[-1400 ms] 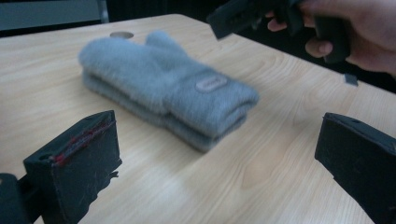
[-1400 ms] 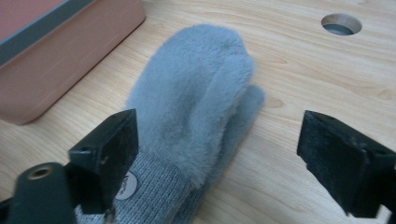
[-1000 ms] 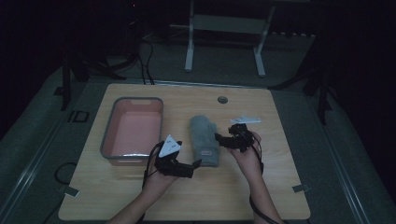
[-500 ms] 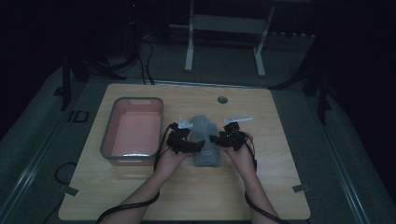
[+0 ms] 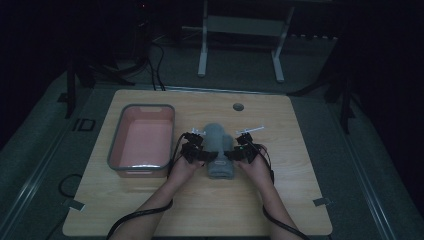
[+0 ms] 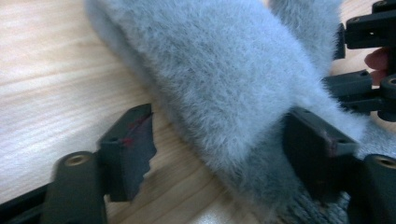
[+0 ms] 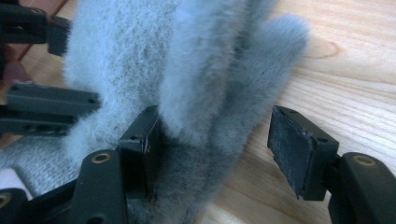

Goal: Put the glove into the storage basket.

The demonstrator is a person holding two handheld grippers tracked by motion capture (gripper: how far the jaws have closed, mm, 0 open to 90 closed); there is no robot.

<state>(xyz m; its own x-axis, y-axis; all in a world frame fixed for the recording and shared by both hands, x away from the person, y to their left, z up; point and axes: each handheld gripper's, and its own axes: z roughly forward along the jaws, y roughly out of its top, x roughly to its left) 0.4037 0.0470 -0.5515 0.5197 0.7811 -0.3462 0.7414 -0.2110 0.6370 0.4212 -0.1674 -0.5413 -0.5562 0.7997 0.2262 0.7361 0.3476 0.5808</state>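
Item: grey fuzzy glove (image 5: 218,150), lying flat on the wooden table (image 5: 295,200), just right of the pink bin (image 5: 145,141) with the grey rim, cuff end toward the person.

Left gripper (image 5: 198,152): at the glove's left edge, between glove and bin. Its own view brings out what the high view cannot: the glove's furry edge (image 6: 224,88) sits between the jaws, one pad pushed into the pile, the other standing clear over bare wood. Jaws partly open and lately closing in; nothing clamped.

Right gripper (image 5: 239,151): at the glove's right edge, on the side away from the bin. Its view shows a fold of the glove (image 7: 205,93) between the jaws, one pad against the fur, the other apart from it over the table (image 7: 355,60). Jaws part open, lately widening; probably no firm grip, though the fur hides the contact.

High view adds: round grommet hole (image 5: 238,107) in the table beyond the glove; marking "ID" (image 5: 83,124) on the floor left of the bin.
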